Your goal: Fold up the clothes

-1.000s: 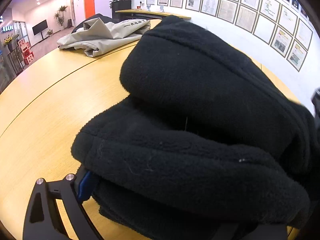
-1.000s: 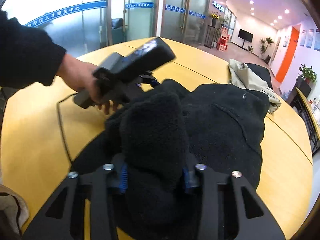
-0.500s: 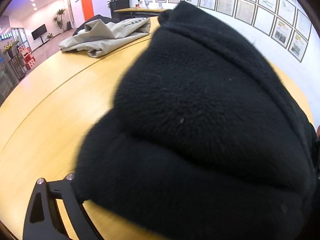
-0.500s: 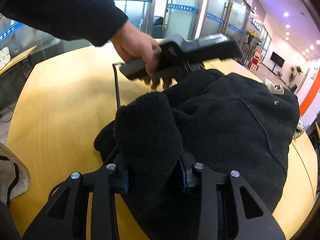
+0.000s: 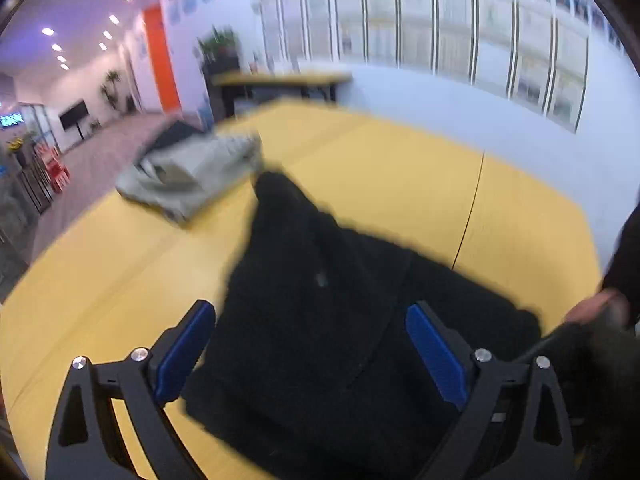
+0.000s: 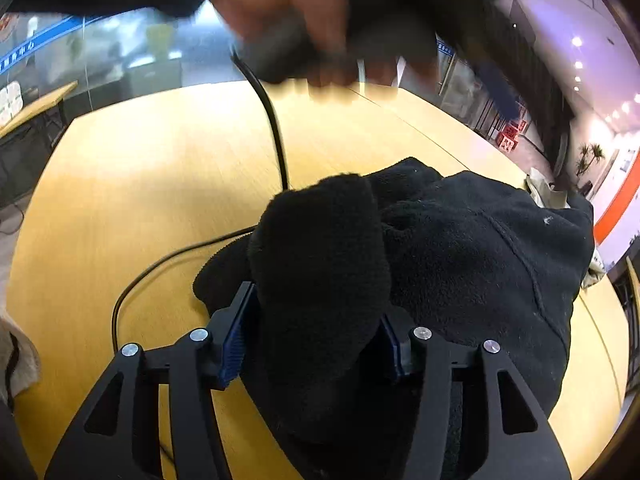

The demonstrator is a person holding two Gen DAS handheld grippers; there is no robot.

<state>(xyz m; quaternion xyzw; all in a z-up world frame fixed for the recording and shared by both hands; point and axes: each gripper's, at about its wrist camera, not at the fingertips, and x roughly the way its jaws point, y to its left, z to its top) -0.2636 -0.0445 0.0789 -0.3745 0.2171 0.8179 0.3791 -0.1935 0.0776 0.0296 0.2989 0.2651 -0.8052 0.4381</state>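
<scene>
A bunched fold of the black fleece is being clamped by the right gripper, at 6 o'clock on the yellow table. The left gripper is being held wide, empty, above it. The fold is judged at risk of springing open once released, its thick pile being bulky

No legible text anywhere.

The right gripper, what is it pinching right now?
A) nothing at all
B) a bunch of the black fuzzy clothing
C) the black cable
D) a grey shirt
B: in the right wrist view the right gripper has its jaws closed on a thick roll of the black fleece garment, while the black cable lies apart on the table.
</scene>
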